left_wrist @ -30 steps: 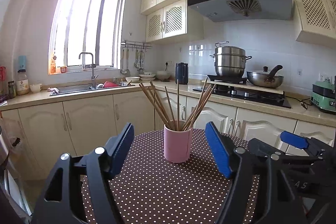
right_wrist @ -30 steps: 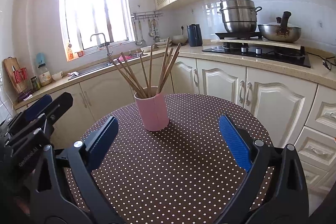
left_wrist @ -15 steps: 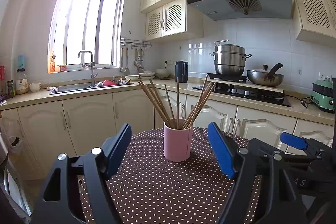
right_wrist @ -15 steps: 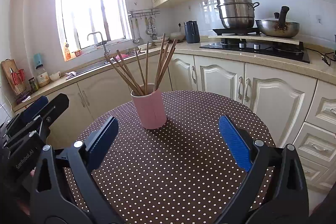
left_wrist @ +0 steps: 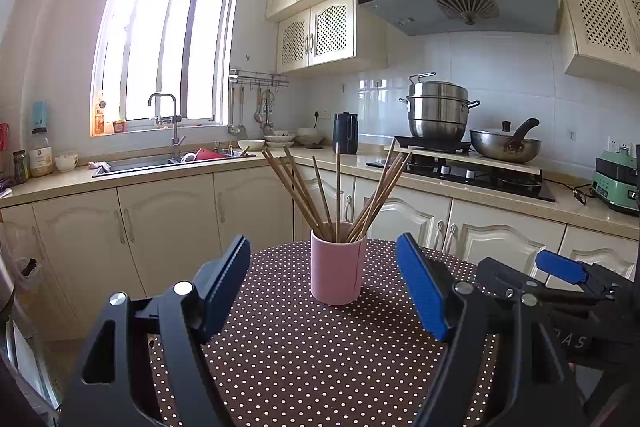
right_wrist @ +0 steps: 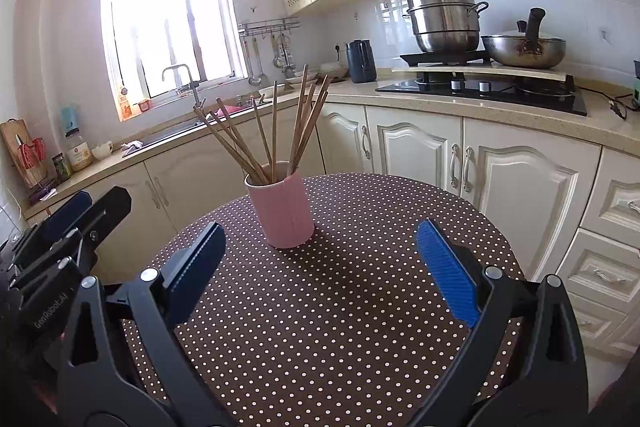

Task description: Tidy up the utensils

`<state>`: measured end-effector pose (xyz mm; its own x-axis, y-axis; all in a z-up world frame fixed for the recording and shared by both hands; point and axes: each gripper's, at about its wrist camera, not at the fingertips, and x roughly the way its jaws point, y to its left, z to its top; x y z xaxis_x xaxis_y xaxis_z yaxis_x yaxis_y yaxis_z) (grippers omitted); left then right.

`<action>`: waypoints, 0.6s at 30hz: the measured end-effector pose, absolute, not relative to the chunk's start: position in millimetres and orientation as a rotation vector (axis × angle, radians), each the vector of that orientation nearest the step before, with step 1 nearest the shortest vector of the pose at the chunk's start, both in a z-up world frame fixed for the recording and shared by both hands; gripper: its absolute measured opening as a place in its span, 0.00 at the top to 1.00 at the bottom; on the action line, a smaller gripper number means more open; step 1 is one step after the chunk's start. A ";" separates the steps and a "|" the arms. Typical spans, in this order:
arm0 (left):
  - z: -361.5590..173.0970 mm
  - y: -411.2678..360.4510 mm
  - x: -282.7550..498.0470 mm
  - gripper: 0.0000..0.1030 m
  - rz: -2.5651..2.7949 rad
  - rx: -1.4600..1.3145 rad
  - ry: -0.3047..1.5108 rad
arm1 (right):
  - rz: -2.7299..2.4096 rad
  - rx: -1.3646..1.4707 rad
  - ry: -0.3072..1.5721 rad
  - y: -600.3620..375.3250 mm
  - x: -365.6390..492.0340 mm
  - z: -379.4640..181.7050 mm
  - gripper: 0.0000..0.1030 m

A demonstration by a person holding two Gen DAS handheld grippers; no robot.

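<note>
Chopsticks (left_wrist: pixel 340 193) upright in pink cup (left_wrist: pixel 336 273)

Cream cabinets (left_wrist: pixel 168 223) run along the wall ahead, under a stone worktop (left_wrist: pixel 120 175) with a sink (left_wrist: pixel 160 161). Daylight pours through a barred window (left_wrist: pixel 168 43) ahead-left. White tiles (left_wrist: pixel 500 79) back a grey hood (left_wrist: pixel 460 3) ahead-right.

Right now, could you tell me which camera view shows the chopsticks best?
The right wrist view: the chopsticks fan out clearly above the pink cup. In the left wrist view they overlap the cabinets and stove behind.
</note>
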<state>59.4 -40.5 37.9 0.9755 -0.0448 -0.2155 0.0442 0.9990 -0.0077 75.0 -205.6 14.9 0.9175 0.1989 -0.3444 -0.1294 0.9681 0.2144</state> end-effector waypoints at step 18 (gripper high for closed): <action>37.9 -42.8 62.5 0.28 -0.049 0.000 0.231 | 0.176 0.194 0.372 -207.8 77.3 14.0 0.08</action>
